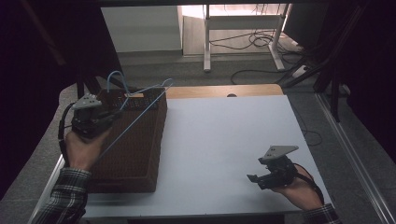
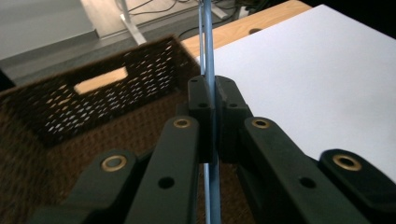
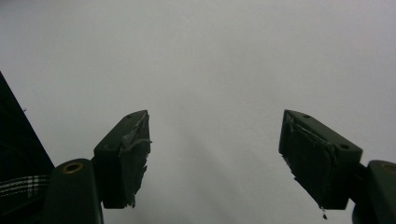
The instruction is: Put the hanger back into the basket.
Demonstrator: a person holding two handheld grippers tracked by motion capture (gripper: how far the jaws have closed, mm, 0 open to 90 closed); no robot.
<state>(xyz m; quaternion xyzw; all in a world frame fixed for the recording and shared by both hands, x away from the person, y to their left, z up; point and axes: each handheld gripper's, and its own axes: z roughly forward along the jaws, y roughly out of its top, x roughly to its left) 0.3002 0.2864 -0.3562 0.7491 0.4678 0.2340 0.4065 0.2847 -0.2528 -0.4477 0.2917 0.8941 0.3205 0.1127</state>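
Gripping a thin light-blue wire hanger (image 1: 140, 100), the left gripper (image 1: 100, 116) hangs over the open top of a dark brown woven basket (image 1: 140, 149) at the left side of the white table (image 1: 224, 135); in the left gripper view its two black jaws are pressed together on one straight rod of the hanger (image 2: 208, 56), which runs up between them and out of the top of the picture. From the high view the hanger sits tilted above the basket — its hook (image 1: 114, 77) rises behind the gripper, and a long side slants down toward the person's left hand (image 1: 84, 149). The basket (image 2: 93, 93) has a slot handle in its far wall, and its inside looks bare where it can be seen. The right gripper (image 1: 254, 178) rests low over the table's near right part, held in the right hand (image 1: 299, 186), well apart from the basket; in the right gripper view its jaws stand wide apart with nothing between them, the worn pads (image 3: 135, 154) over plain white tabletop (image 3: 210, 70). Both sleeves are plaid.
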